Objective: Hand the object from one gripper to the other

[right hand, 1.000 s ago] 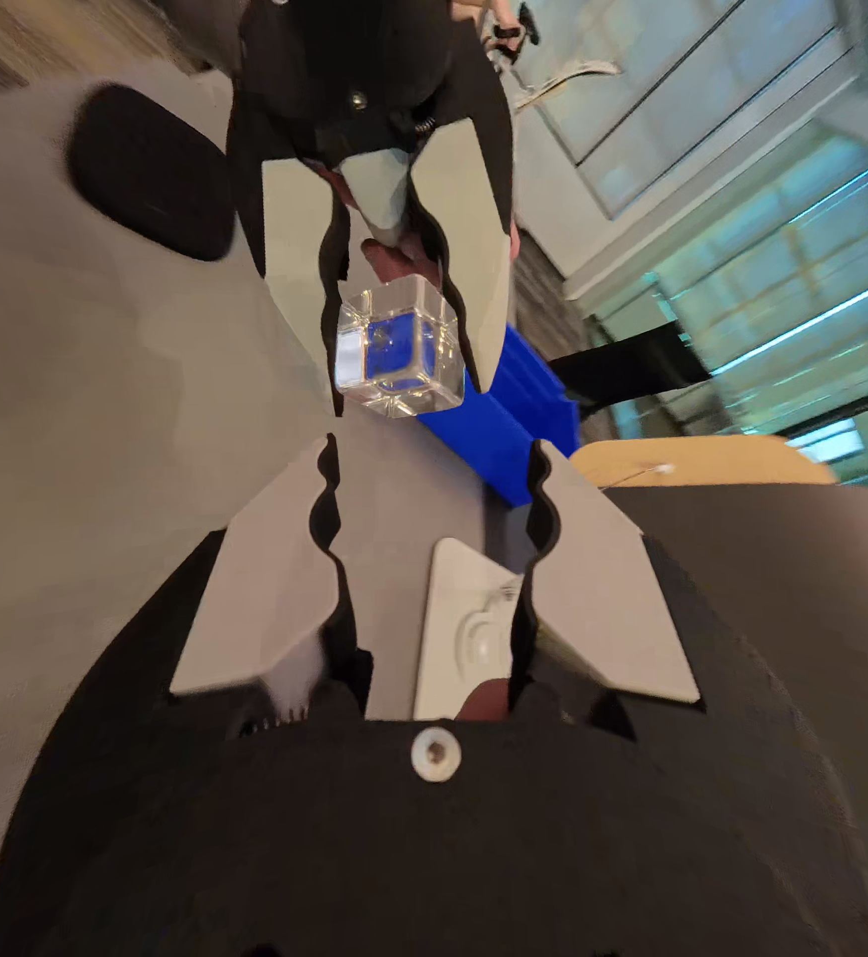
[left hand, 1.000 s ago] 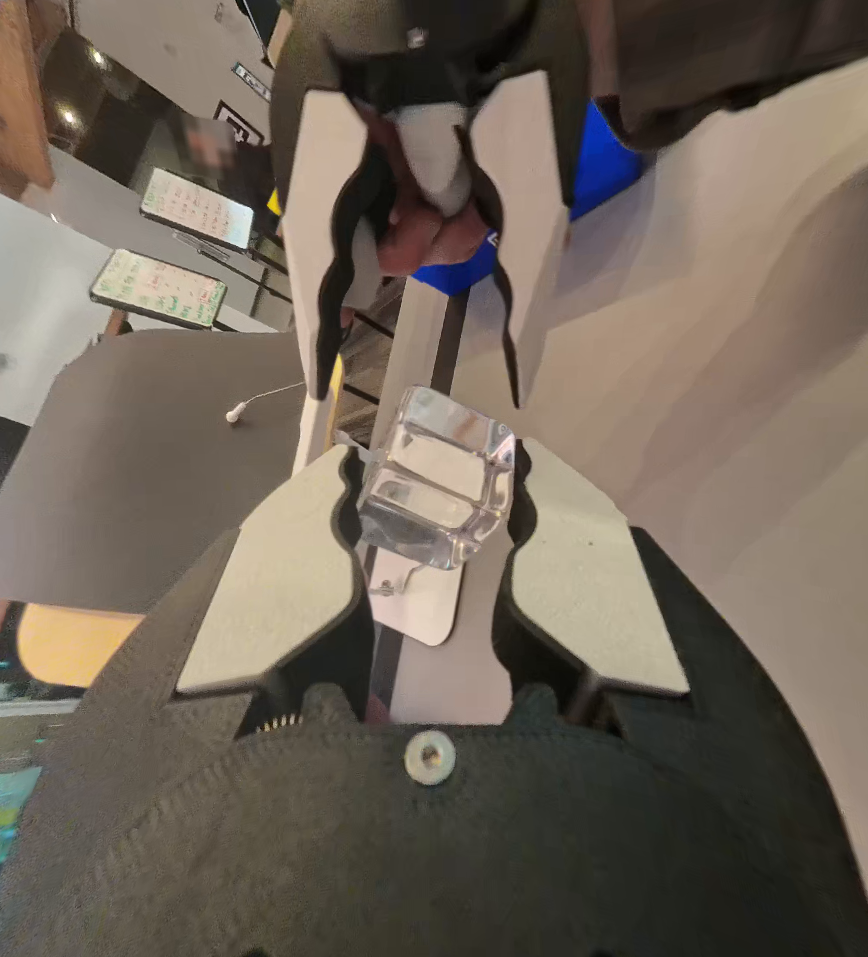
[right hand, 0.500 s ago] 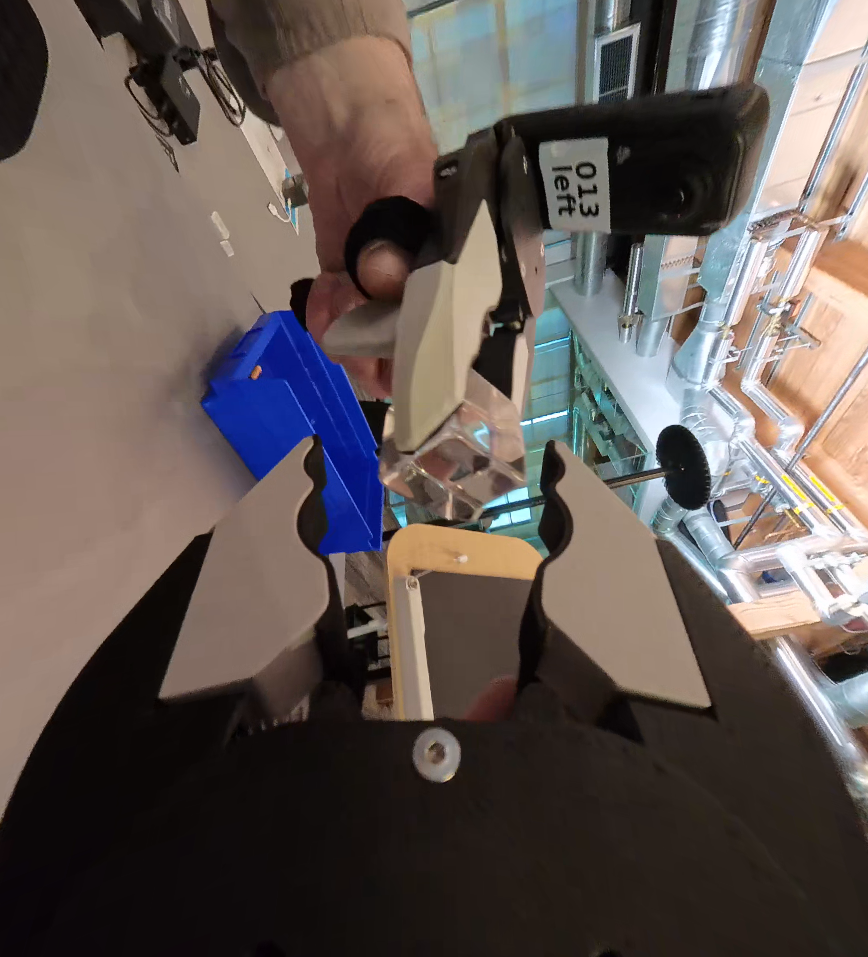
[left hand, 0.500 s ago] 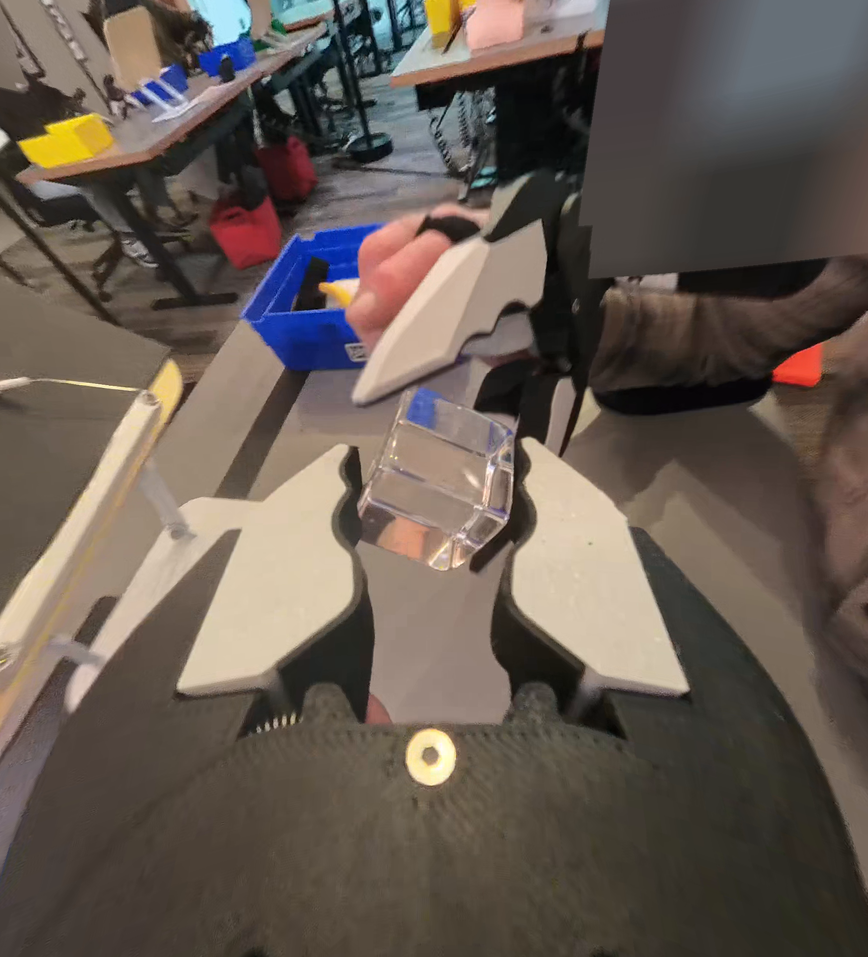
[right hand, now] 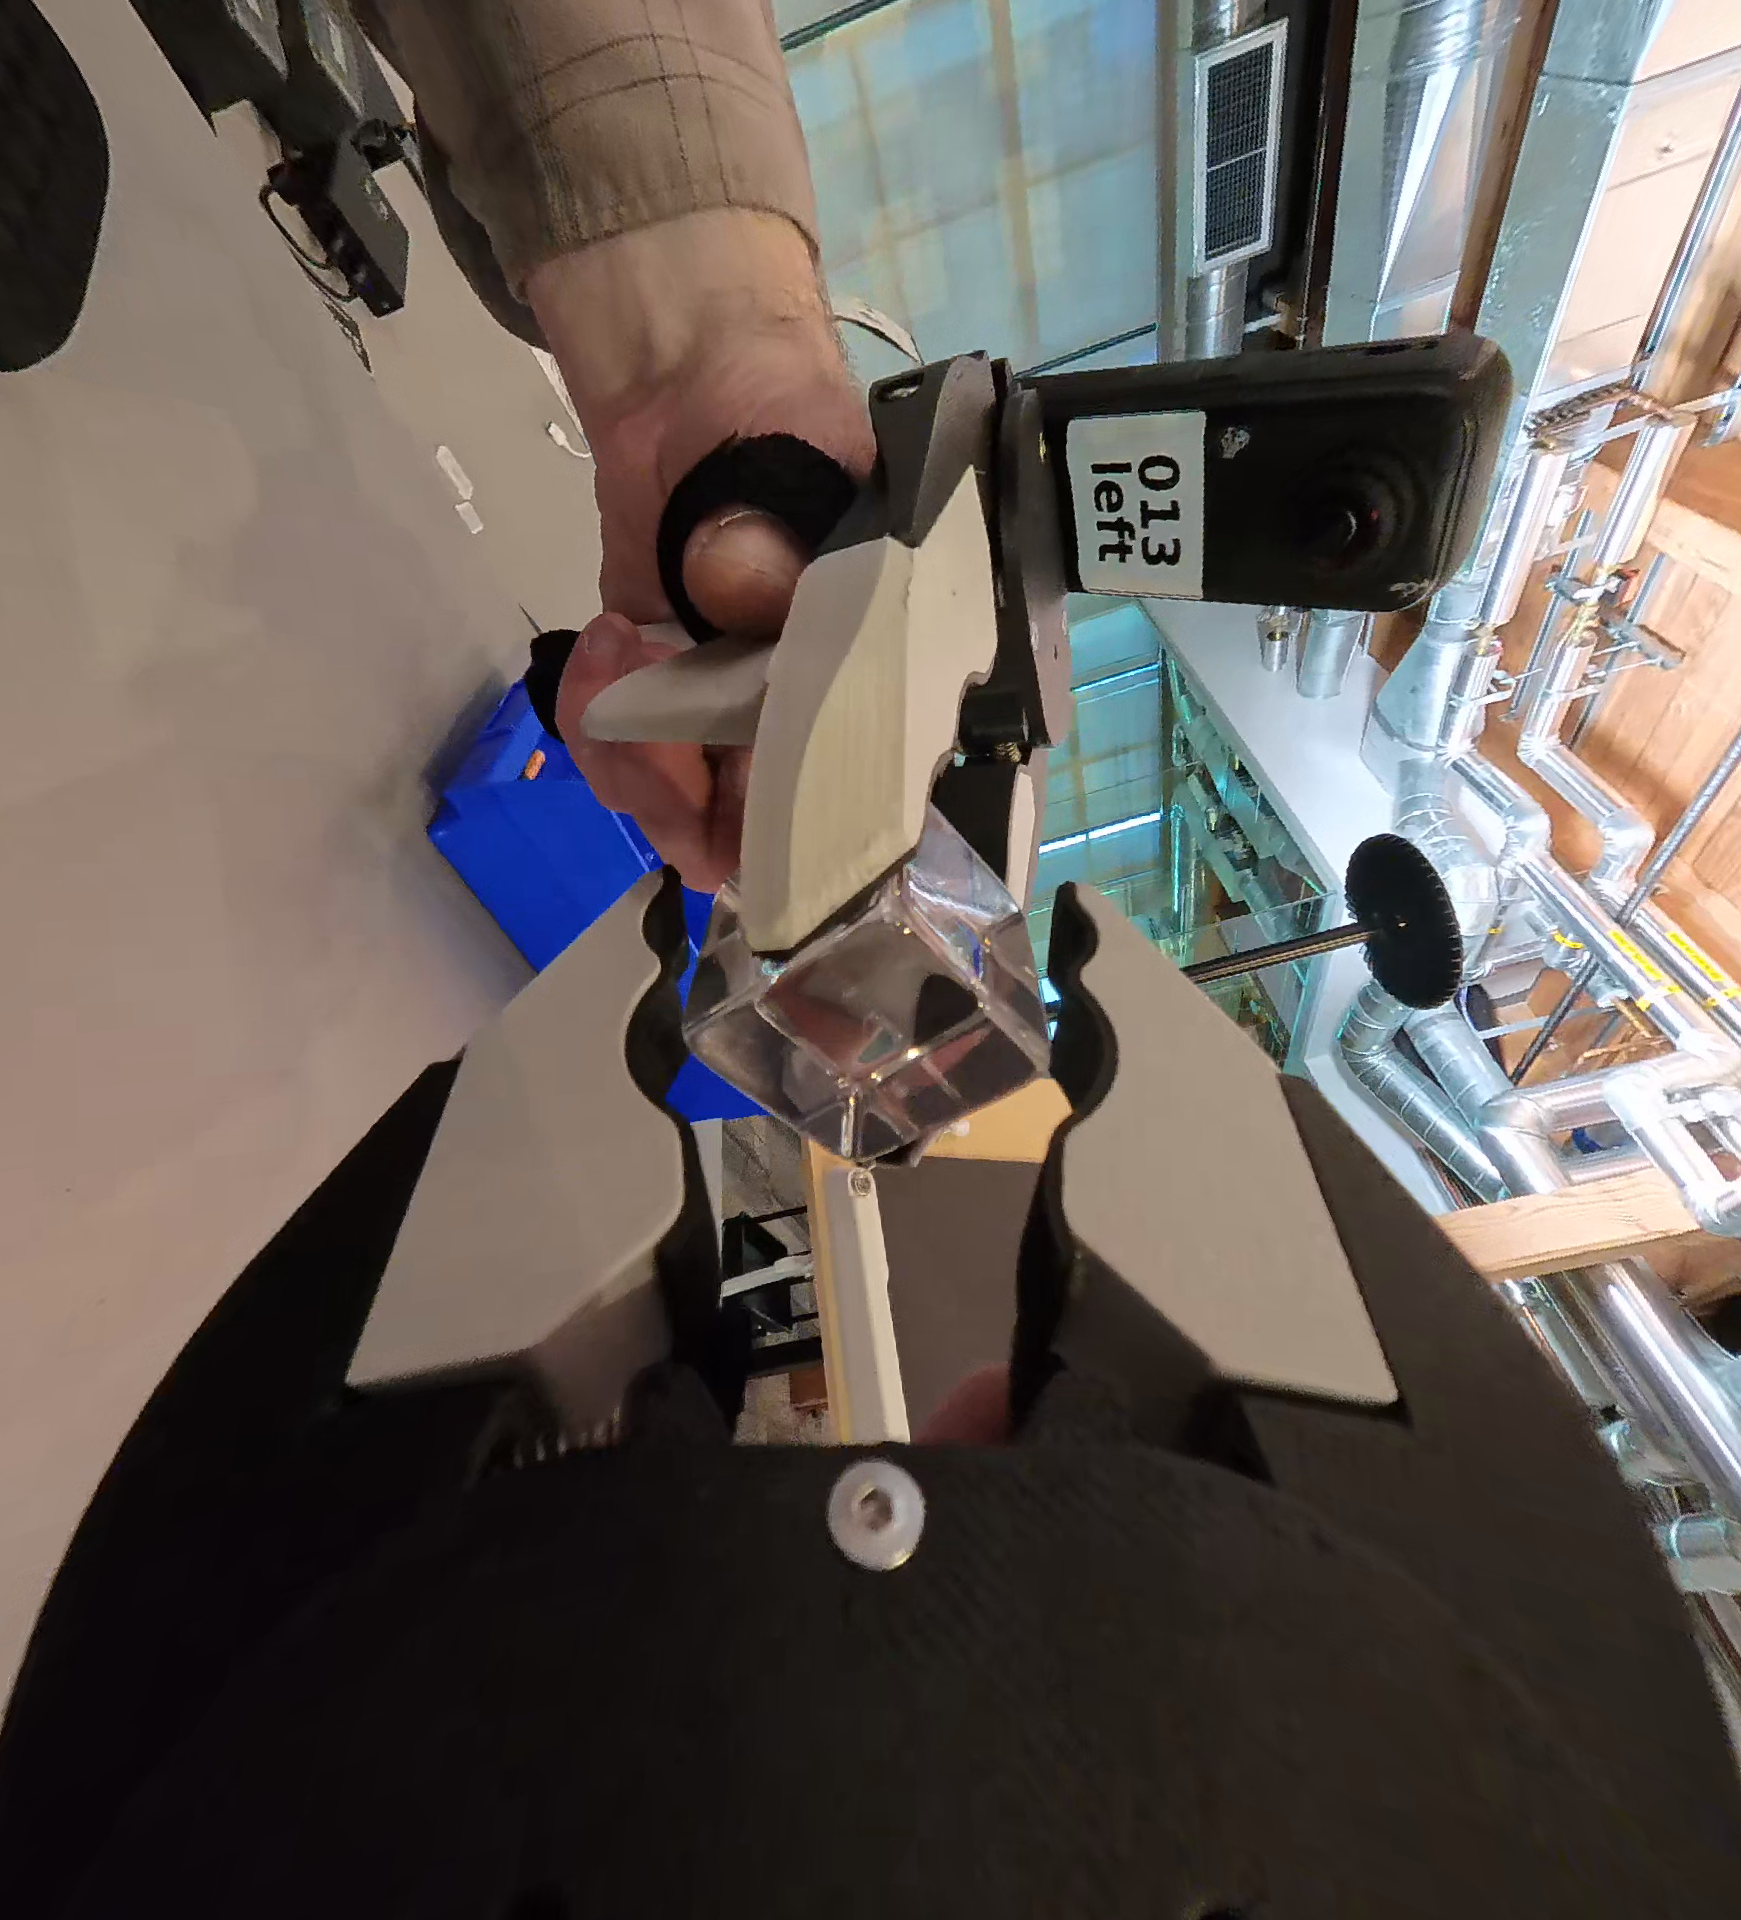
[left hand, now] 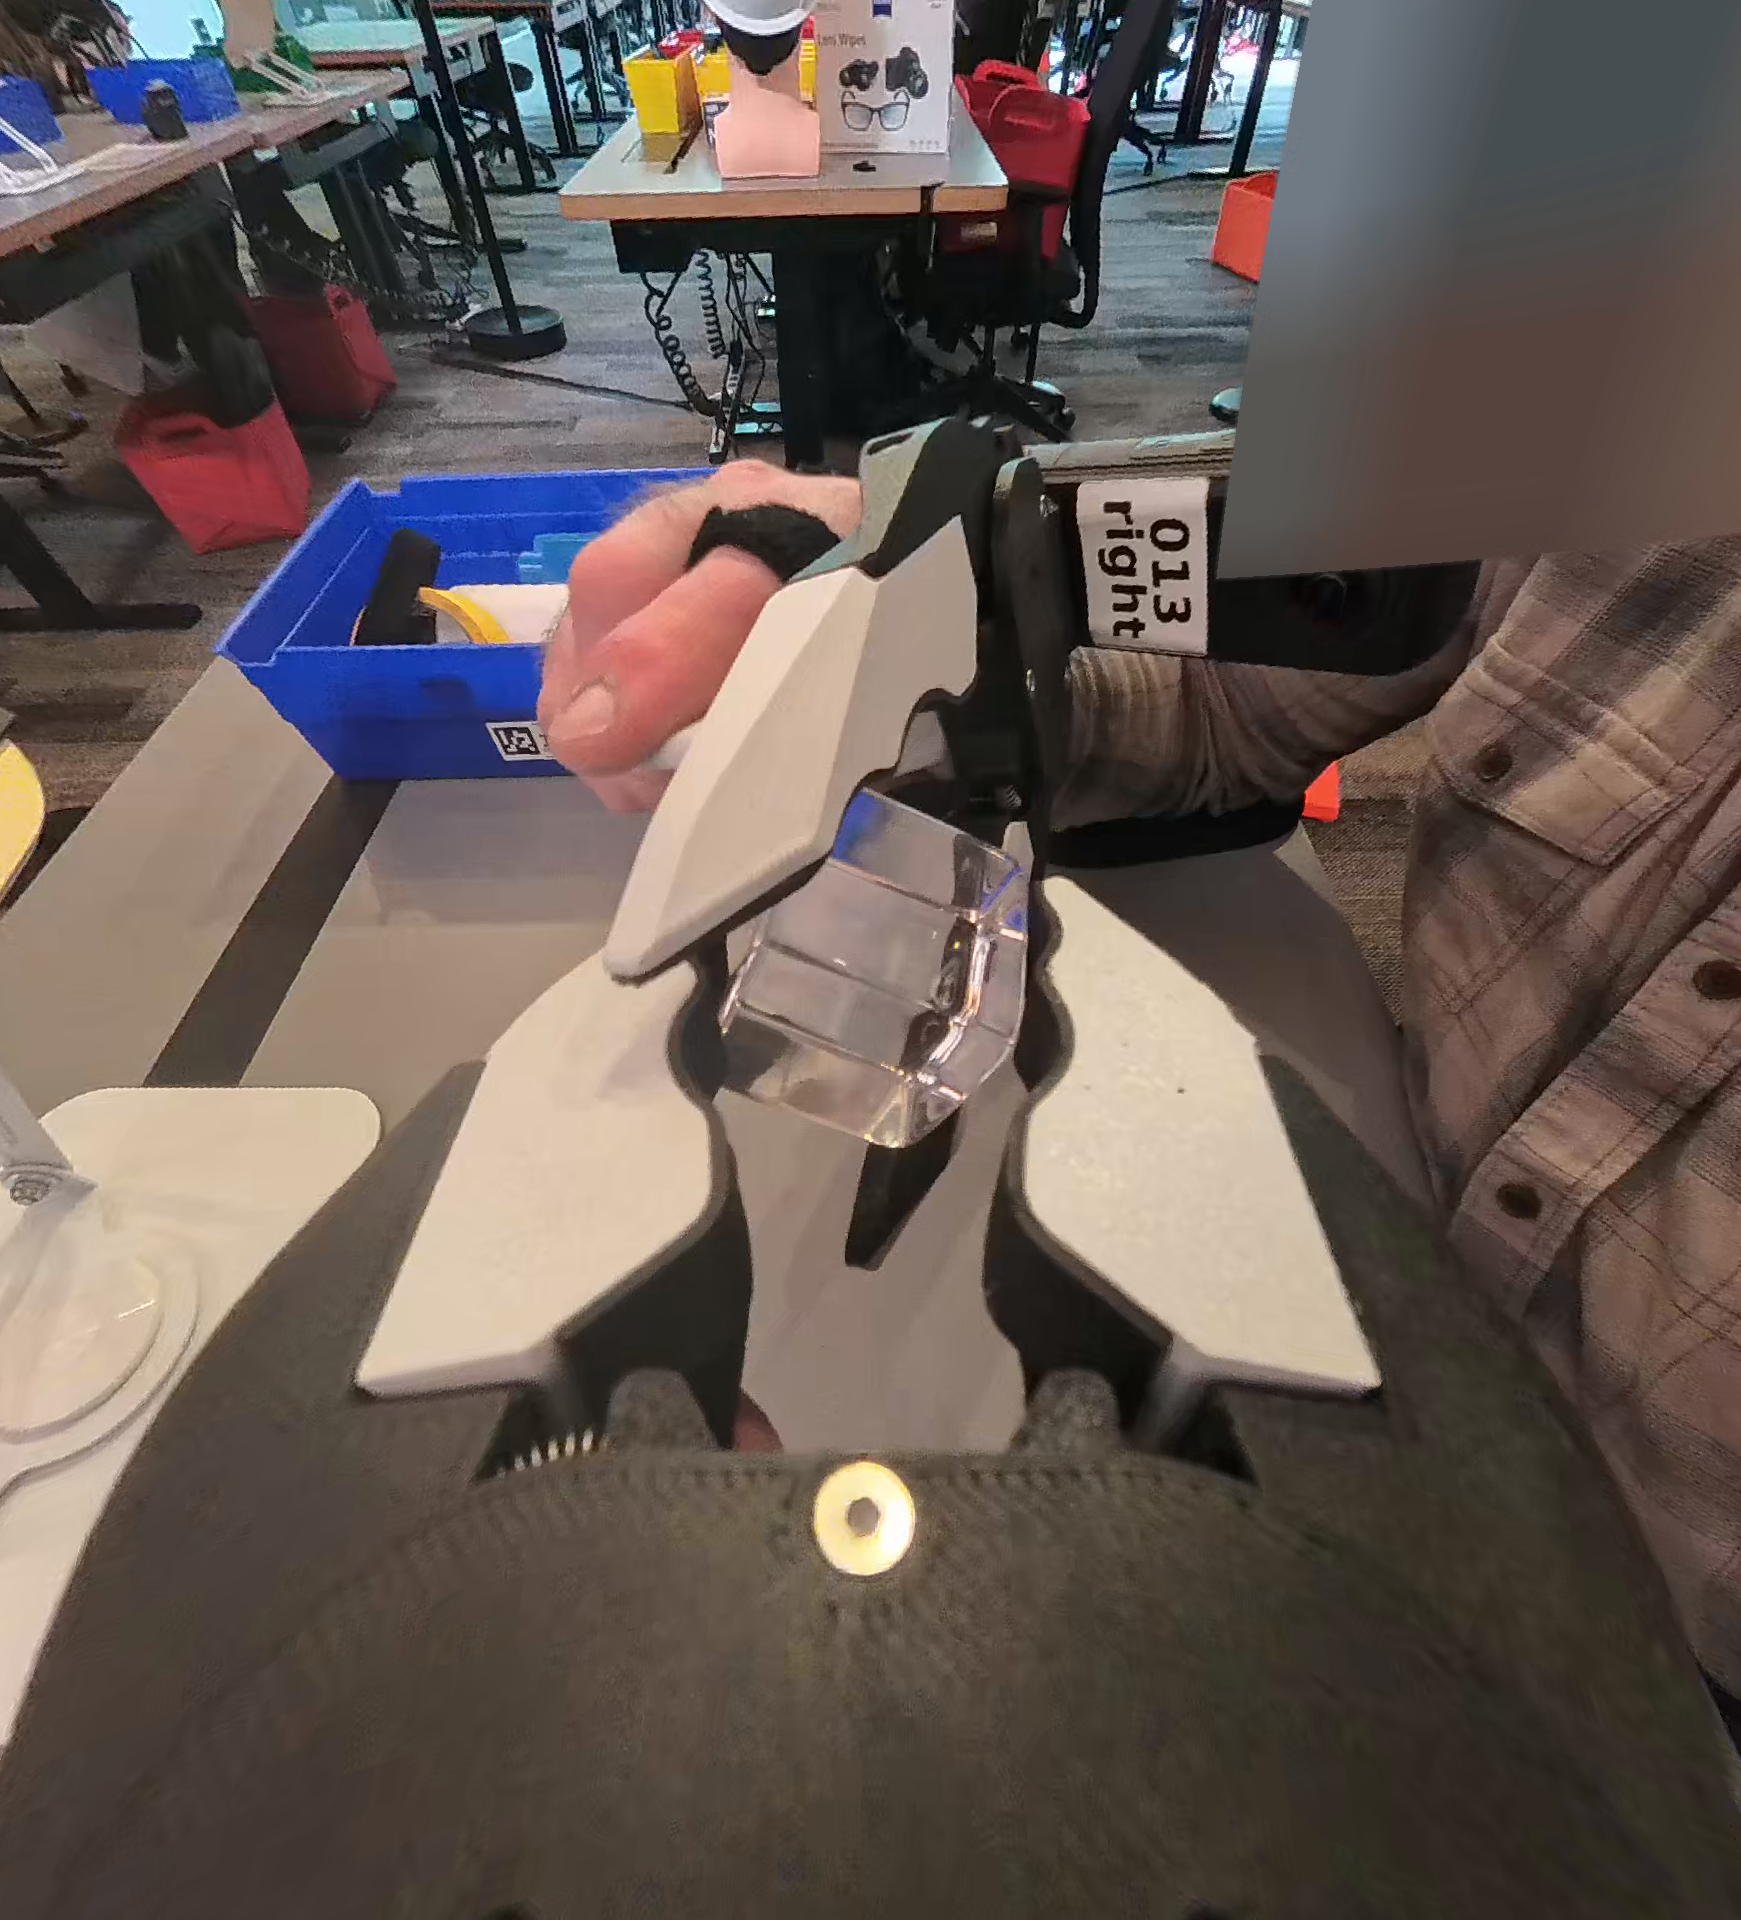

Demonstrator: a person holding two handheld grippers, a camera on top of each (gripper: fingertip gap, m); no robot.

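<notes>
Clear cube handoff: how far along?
Done: both grippers have met at the clear cube. In hand: left gripper grips its sides; right gripper straddles it crosswise, contact unclear. Left: right clamps firmly, left lets go and backs away.

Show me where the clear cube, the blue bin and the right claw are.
clear cube (left hand: pixel 871 1003): left wrist view, its front face between the fingers.
blue bin (left hand: pixel 398 696): left wrist view, its near outer wall.
right claw (right hand: pixel 871 997): right wrist view, midway between its fingertips, around the cube.
</notes>
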